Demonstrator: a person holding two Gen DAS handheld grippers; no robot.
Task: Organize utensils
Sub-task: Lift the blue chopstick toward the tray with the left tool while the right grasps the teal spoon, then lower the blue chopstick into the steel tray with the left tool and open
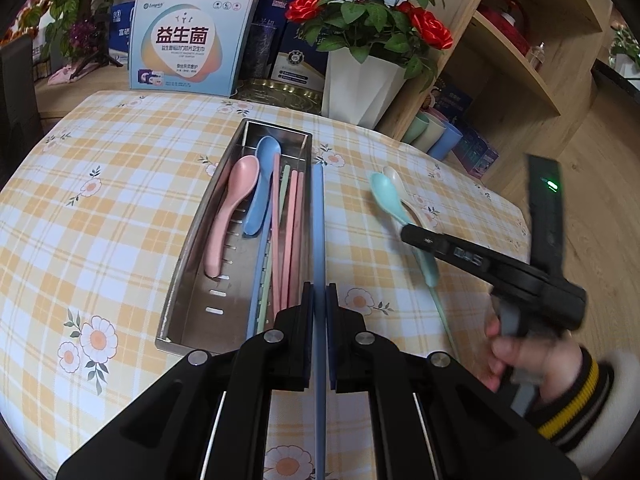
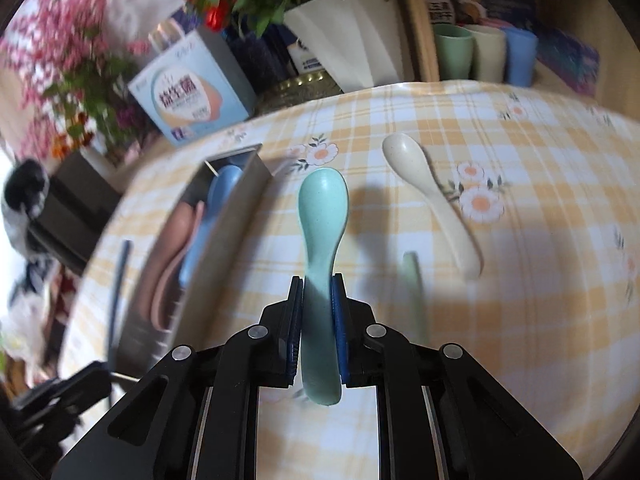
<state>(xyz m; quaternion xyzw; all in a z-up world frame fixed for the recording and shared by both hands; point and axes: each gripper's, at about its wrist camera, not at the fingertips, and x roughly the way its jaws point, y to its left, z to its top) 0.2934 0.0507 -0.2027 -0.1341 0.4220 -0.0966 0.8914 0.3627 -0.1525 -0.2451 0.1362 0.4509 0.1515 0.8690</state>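
I hold a two-finger gripper in each hand over a table (image 1: 120,208) covered with a yellow and white checked cloth printed with flowers. My landmark is the long steel tray (image 1: 192,256) lying lengthwise on the cloth. Inside the tray lie a pink spoon (image 1: 230,208) and a blue spoon (image 1: 260,184) side by side, bowls toward the far end, with several pink and pale green chopsticks (image 1: 286,240) packed along the tray's right side. The fingers of my left gripper (image 1: 320,304) are pressed together on a blue chopstick (image 1: 318,220), which runs forward just along the tray's right edge. To the right of the tray, well apart from it, the fingers of my right gripper (image 2: 318,300) pinch the handle of a teal spoon (image 2: 322,216); no earlier picture is at hand, so I say only that both pads press on the handle. The spoon's bowl points away from me, toward the far end of the tray. Further right of the tray a cream spoon (image 2: 428,196) lies on the cloth, angled, and a pale green chopstick (image 2: 414,284) lies between it and the teal spoon, blurred. Beyond the tray's far end stand a white pot of red roses (image 1: 360,84) and a pale blue printed box (image 1: 184,44).
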